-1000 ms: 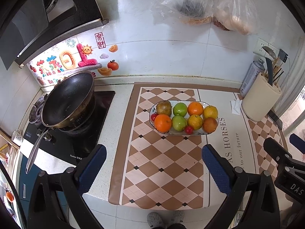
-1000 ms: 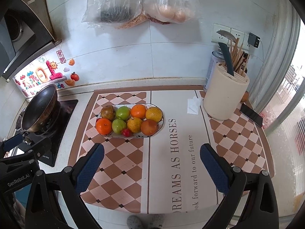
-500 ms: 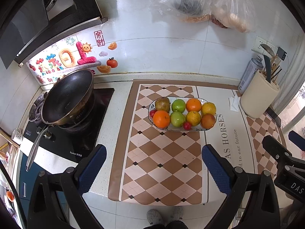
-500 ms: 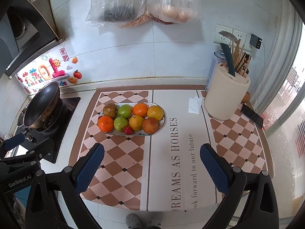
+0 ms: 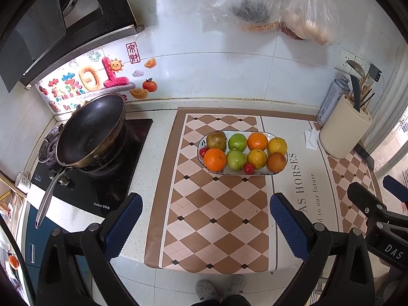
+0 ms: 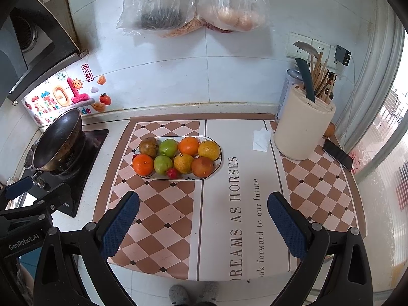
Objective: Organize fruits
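An oval white plate point(image 5: 265, 173) point(image 6: 153, 177) sits on the checkered mat and holds two rows of fruit: a brown pear point(image 5: 216, 139), two green apples point(image 5: 237, 141), several oranges point(image 5: 215, 159) point(image 6: 142, 164), and small red fruits point(image 5: 249, 168). My left gripper point(image 5: 205, 223) is open and empty, held high above the mat's near edge, well short of the plate. My right gripper point(image 6: 202, 220) is open and empty, also high and back from the plate. Each gripper shows at the edge of the other's view.
A black wok point(image 5: 89, 132) sits on the stove at the left. A cream utensil holder point(image 6: 303, 130) with knives, a spray can point(image 5: 331, 102), a tissue point(image 6: 261, 140) and a phone point(image 6: 338, 154) stand at the right. Plastic bags point(image 6: 191, 2) hang on the wall.
Both grippers have drawn back and up from the counter, so the plate looks smaller and farther. Both stay open and empty.
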{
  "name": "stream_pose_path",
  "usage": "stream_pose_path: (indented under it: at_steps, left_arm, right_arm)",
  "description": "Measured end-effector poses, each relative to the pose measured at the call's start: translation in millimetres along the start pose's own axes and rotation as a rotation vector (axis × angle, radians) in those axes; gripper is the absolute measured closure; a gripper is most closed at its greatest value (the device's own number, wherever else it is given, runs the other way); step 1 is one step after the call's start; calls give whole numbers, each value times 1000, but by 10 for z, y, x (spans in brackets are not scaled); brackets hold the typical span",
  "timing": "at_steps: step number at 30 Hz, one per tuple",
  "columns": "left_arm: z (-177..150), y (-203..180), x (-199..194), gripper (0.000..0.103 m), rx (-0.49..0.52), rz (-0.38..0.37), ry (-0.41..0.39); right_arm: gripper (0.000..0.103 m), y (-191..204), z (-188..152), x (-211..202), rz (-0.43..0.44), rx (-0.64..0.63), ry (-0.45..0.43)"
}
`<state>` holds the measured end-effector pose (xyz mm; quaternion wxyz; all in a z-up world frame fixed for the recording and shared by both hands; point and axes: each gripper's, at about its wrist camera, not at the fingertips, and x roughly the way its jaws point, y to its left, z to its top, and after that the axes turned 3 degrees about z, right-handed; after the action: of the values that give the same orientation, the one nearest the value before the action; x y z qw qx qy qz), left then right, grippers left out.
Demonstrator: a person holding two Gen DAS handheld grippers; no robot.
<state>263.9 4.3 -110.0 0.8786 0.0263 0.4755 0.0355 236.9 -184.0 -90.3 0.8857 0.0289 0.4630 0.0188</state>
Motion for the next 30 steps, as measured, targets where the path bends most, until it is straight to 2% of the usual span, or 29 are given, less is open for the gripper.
stream_pose_path:
  at_steps: [30]
  left_arm:
    - [-8,28,-65,0,4,-2,-11]
  right_arm:
    - [1,7,33,-75,0,-10,-5]
